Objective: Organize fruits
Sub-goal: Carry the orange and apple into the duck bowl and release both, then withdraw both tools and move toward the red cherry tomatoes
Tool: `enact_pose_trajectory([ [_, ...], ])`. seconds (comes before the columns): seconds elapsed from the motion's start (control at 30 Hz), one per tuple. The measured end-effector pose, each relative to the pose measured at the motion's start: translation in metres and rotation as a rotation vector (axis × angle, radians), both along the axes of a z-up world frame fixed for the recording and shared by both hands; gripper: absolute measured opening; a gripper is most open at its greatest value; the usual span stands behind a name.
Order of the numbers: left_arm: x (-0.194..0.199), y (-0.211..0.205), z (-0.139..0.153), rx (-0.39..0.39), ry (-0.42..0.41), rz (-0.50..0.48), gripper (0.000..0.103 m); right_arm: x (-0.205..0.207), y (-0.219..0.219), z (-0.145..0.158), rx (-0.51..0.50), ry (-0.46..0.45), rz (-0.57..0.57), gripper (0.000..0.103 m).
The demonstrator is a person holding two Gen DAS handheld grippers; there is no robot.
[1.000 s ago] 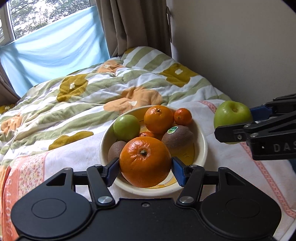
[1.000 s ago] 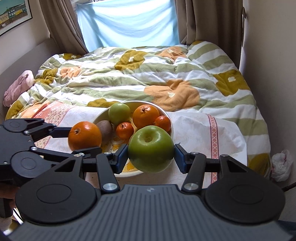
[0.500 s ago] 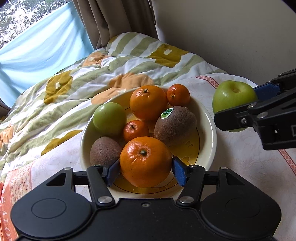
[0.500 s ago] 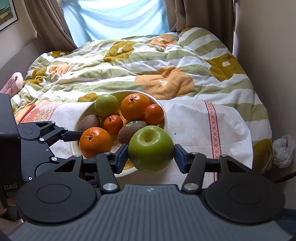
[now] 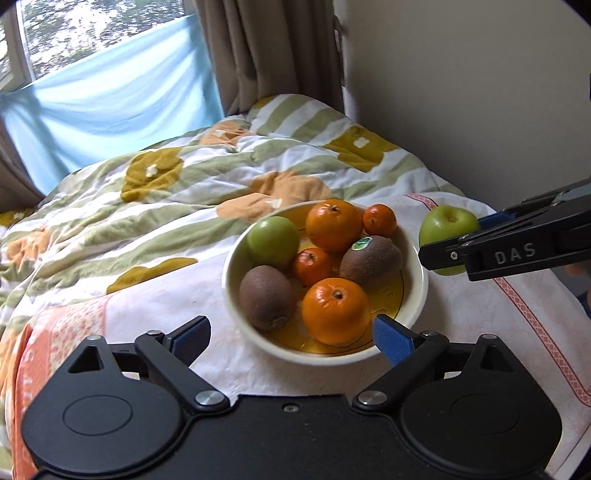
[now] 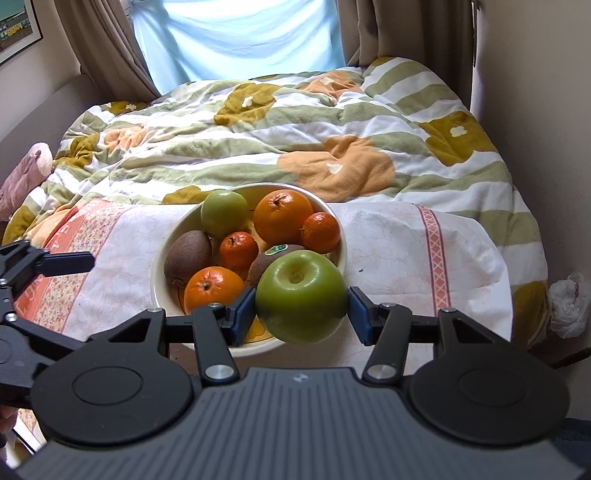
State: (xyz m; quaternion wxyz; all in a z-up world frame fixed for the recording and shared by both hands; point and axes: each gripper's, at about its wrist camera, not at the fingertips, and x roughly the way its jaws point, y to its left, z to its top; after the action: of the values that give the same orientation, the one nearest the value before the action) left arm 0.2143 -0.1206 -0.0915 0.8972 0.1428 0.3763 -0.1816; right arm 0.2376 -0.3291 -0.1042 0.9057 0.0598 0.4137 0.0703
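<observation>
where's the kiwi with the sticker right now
In the bowl, right side in the left wrist view, the stickered kiwi lies between the front orange and the small tangerine.

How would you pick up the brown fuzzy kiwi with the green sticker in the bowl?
Grip the sticker-labelled brown kiwi across its narrow middle, coming from above. It lies on its side, wedged between oranges, so its top is the freest part. The pads would probably fit beside the sticker.

I see a striped quilt (image 6: 295, 122) beyond, brown curtains (image 5: 266, 51), a blue sheet (image 6: 240, 37) over the window, a framed picture (image 6: 14, 29) left.
</observation>
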Motion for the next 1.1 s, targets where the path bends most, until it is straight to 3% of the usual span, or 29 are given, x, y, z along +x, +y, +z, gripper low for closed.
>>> enact_pose_trajectory([
  [0.17, -0.016, 0.015, 0.01, -0.002, -0.04, 0.078, 0.097, 0.005, 0.014, -0.005, -0.002, -0.008, 0.033, 0.068],
  [0.5, -0.025, 0.029, 0.005, 0.043, -0.066, 0.116, 0.097, 0.012, 0.034, -0.021, -0.014, -0.02, 0.066, 0.069],
  [0.53, -0.025, 0.03, 0.004, 0.046, -0.066, 0.115, 0.097, 0.01, 0.035, -0.021, -0.016, -0.04, 0.062, 0.073],
  [0.6, -0.027, 0.032, 0.001, 0.054, -0.064, 0.114, 0.097, 0.01, 0.037, -0.021, -0.039, -0.055, 0.062, 0.095],
  [0.67, -0.028, 0.034, -0.002, 0.057, -0.06, 0.113, 0.097, 0.008, 0.04, -0.021, -0.063, -0.068, 0.067, 0.102],
  [1.1, -0.046, 0.033, 0.01, 0.027, -0.072, 0.119, 0.097, -0.017, 0.039, 0.001, -0.086, -0.126, 0.062, 0.103],
])
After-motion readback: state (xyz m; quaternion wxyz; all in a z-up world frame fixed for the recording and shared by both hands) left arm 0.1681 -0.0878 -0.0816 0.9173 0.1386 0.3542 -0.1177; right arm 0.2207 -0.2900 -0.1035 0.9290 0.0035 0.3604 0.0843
